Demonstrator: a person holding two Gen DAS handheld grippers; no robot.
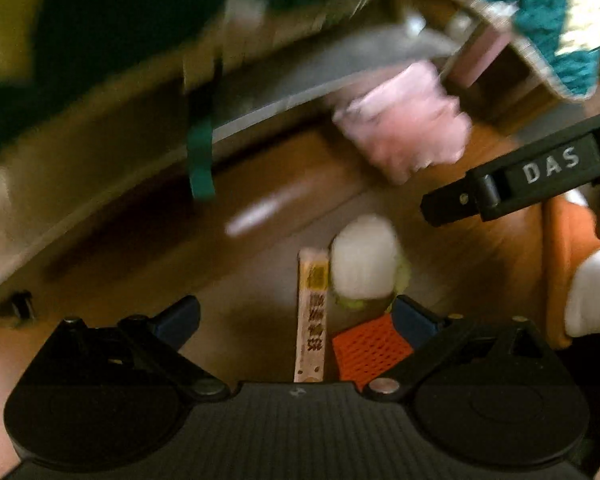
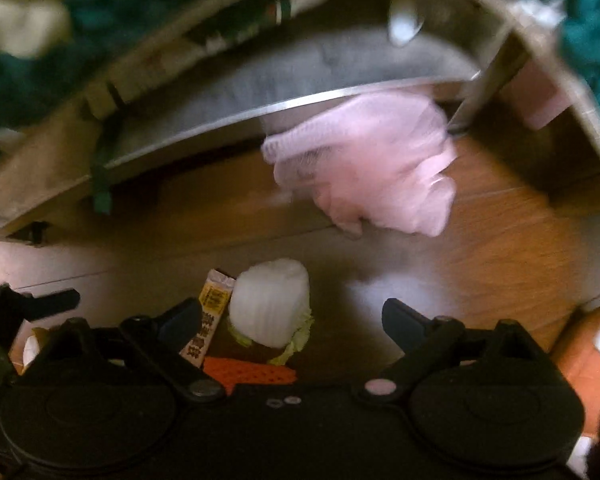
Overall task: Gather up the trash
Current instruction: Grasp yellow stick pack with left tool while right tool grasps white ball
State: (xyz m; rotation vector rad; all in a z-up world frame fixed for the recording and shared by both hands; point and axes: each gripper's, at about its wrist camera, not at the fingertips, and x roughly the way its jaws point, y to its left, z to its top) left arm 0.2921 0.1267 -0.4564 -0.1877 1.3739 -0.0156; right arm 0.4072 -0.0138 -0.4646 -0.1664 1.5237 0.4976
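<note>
Both claws point steeply down at a wooden floor (image 2: pixel 480 240), a posture that suits picking small litter from above. Left claw (image 1: pixel 296 316): jaws spread wide, nothing between the pads; the trash sits in the gap but ungripped. Right claw (image 2: pixel 292 320): jaws also wide apart, empty. The trash lies in a tight cluster on the floor: a long paper stick packet (image 1: pixel 311 316) with printed characters, lying flat; a white foam fruit sleeve (image 2: pixel 270 306) touching its side, a pale green leafy scrap under its near edge; an orange mesh net (image 1: pixel 370 350) just beside both, nearest the cameras. A pink mesh piece (image 2: pixel 364 164) lies apart, near the edge of a low bed or furniture frame (image 2: pixel 260 108) with teal bedding (image 1: pixel 540 4) above; whether it counts as trash I cannot tell. Wide jaws likely anticipate the bulky foam sleeve. Frames are motion-blurred; fine detail is uncertain.
</note>
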